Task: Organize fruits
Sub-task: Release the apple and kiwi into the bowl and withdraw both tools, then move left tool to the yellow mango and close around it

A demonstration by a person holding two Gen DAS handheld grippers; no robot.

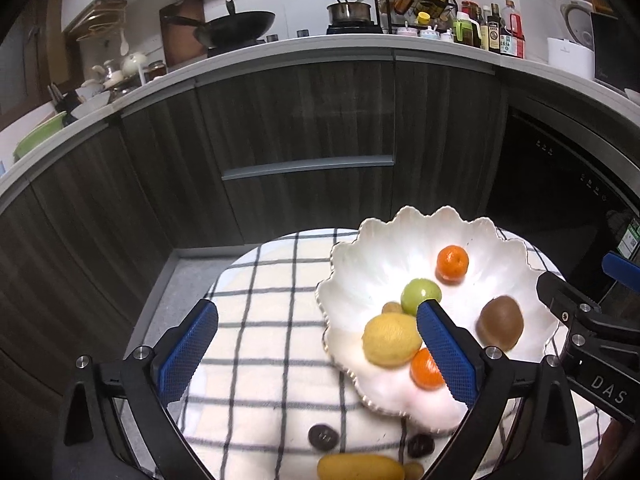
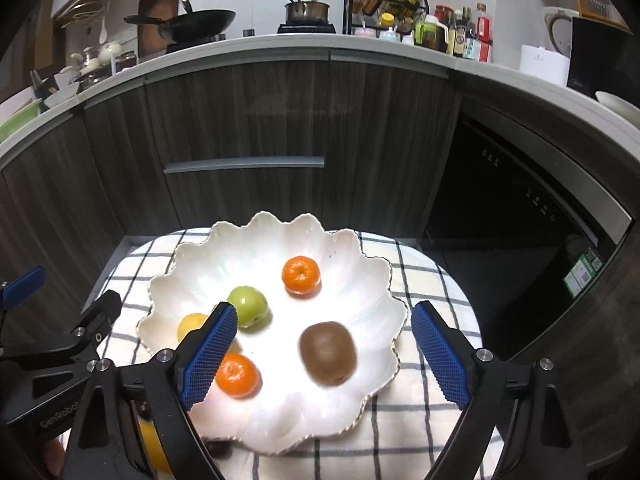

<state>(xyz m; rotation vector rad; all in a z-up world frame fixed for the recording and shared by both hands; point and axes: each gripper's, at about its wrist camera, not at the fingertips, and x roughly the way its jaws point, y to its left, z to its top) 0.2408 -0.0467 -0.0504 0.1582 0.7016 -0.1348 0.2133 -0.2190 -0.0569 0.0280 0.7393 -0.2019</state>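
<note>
Now both tongs (image 1: 316, 354) (image 2: 336, 354) agape, tilted down — over plate (image 2: 360, 264).

Both grippers I'm running here are the same build: matte black plastic frames with angular triangular braces and cutouts, shiny round silver screw heads at the pivots. The left gripper (image 1: 316, 354) has bright blue finger pads (image 1: 188, 354) with a fine mesh-like grip texture, and the right gripper (image 2: 324, 358) wears matching blue pads (image 2: 440, 354). From the left cam I can read white "DAS" lettering on the right one's black side, and from the right cam the left one's body shows "GenRobot" in white. Each also has a little blue tab sticking out the side.
</note>
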